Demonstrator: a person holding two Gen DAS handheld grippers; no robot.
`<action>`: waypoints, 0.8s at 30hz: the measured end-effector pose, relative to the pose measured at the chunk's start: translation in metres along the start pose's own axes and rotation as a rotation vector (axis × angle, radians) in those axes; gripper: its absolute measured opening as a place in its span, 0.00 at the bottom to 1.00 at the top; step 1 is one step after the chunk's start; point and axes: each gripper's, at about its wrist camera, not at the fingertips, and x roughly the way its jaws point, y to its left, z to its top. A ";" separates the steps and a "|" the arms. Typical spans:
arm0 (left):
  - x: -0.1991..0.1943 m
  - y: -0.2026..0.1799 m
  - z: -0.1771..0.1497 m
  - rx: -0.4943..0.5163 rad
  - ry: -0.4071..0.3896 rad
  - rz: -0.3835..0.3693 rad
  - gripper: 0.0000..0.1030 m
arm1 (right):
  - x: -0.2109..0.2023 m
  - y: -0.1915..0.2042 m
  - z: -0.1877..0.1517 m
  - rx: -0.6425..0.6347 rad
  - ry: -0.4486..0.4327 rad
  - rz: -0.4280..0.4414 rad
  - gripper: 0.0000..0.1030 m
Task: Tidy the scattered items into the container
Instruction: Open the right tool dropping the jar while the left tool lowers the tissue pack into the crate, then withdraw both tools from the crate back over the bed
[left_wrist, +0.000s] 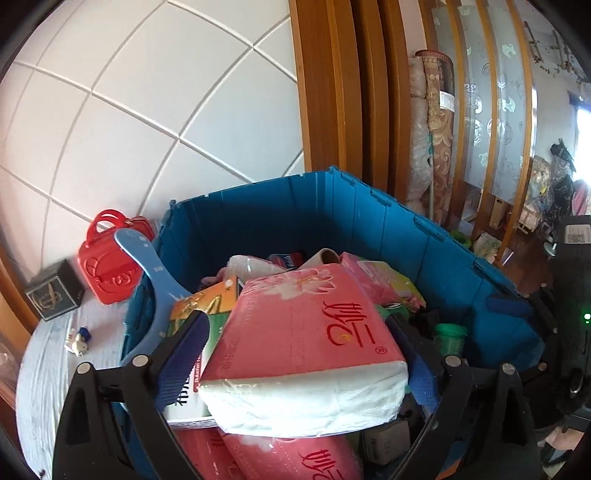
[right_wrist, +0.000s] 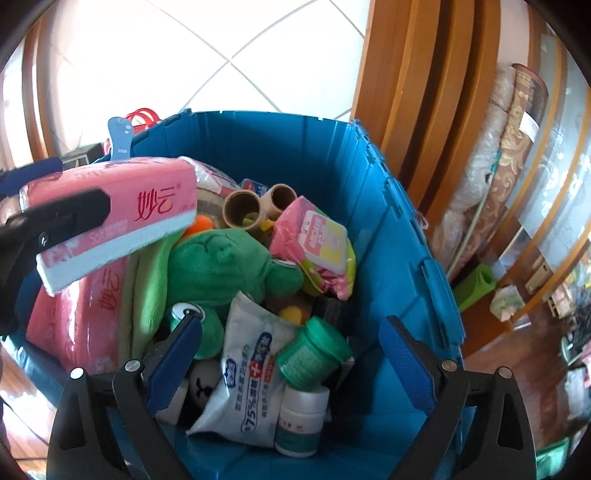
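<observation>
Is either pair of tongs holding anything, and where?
Right tongs: nothing. Left tongs straddle the pink tissue pack by its sides near its white end; whether they grip cannot be told.

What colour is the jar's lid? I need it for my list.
Green; the jar shows best in the right wrist view.

both grippers angle downward, side by side. the left gripper (left_wrist: 301, 345) has its jaws spread wide either side of a tissue pack (left_wrist: 306, 354), the blue pads just off its sides. the right gripper (right_wrist: 291, 354) has its jaws wide apart, nothing gripped between them. from the right wrist, the left gripper's black finger (right_wrist: 55, 225) crosses in at left.
</observation>
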 end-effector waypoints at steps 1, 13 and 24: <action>-0.002 0.000 0.000 -0.005 -0.005 -0.006 0.94 | -0.001 -0.001 -0.001 0.005 -0.003 0.002 0.96; -0.022 0.014 -0.018 -0.042 -0.008 0.012 0.94 | -0.021 0.002 -0.007 0.030 -0.056 0.039 1.00; -0.039 0.070 -0.052 -0.130 0.025 0.082 0.94 | -0.047 0.027 0.001 0.040 -0.149 0.031 1.00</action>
